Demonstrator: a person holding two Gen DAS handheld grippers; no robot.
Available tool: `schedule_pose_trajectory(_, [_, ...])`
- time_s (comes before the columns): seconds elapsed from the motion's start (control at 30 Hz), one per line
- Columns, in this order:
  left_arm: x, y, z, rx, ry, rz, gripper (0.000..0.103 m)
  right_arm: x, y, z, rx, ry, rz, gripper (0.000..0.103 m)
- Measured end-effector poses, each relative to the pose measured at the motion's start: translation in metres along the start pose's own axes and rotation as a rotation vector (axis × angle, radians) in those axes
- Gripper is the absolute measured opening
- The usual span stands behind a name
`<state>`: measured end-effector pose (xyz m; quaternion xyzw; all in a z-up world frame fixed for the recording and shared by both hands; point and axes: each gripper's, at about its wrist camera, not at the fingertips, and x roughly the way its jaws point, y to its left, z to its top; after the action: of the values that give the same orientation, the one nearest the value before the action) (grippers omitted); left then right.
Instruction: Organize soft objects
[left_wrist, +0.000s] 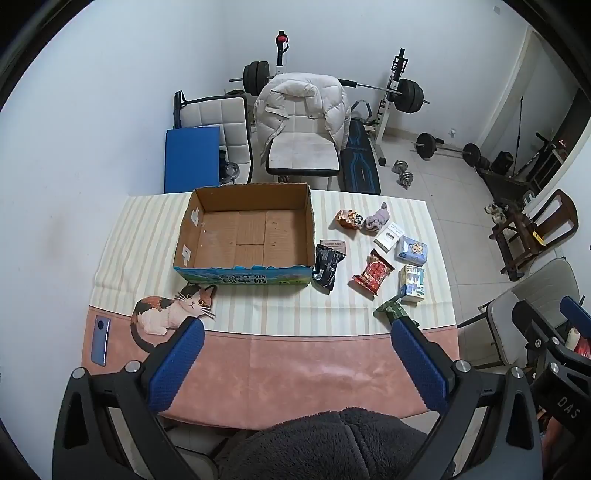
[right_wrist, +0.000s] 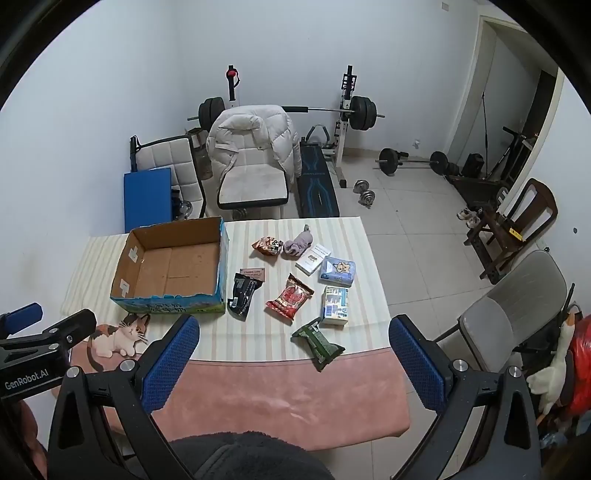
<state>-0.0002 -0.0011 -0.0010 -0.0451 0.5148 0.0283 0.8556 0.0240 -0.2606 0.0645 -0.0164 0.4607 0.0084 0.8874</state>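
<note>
Left wrist view shows the left tongs (left_wrist: 297, 354) spread wide with nothing between their blue ribbed pads (left_wrist: 177, 369), hovering over the pink front strip of the cloth-covered worktop (left_wrist: 295, 369); right wrist view shows the right tongs (right_wrist: 293, 360) just as wide and just as empty, above the same pink strip; a crumpled green foil packet (right_wrist: 317, 341) lies nearest them at the edge of the striped part of the cloth; beyond it sit a white and blue carton (right_wrist: 335, 306), a red snack bag (right_wrist: 290, 296) and a black pouch (right_wrist: 242, 291), all apart from one another; farther back are a pale blue tissue pack (right_wrist: 338, 271), a white booklet (right_wrist: 313, 258), a bunched lilac sock (right_wrist: 297, 245) and a small orange printed bag (right_wrist: 267, 245) touching it; an open brown cardboard box (right_wrist: 125, 266) with a blue printed front stands left of them, empty inside; a blue phone (left_wrist: 100, 341) lies at the worktop's left edge.
</note>
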Motion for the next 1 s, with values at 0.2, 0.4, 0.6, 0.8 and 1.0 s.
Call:
schedule_pose_trajectory(0.2, [0.000, 0.000, 0.000, 0.000, -0.001, 0.000, 0.103, -0.002, -0.004, 0.001, 0.000, -0.002, -0.004, 0.103])
schedule_pose_trajectory(0.4, [0.000, 0.001, 0.000, -0.001, -0.002, 0.001, 0.103, -0.003, -0.005, 0.001, -0.002, -0.004, -0.003, 0.103])
schedule_pose_trajectory(0.6, [0.000, 0.000, 0.000, -0.001, -0.007, 0.001, 0.103, -0.004, -0.006, 0.002, -0.002, -0.007, -0.003, 0.103])
schedule_pose_trajectory(0.8, [-0.006, -0.003, 0.004, -0.001, -0.010, 0.001, 0.103, -0.008, -0.007, 0.004, -0.005, -0.013, -0.004, 0.103])
schedule_pose_trajectory(1.0, [-0.018, -0.007, 0.017, 0.001, -0.024, 0.001, 0.103, -0.025, -0.015, 0.018, -0.007, -0.023, -0.005, 0.103])
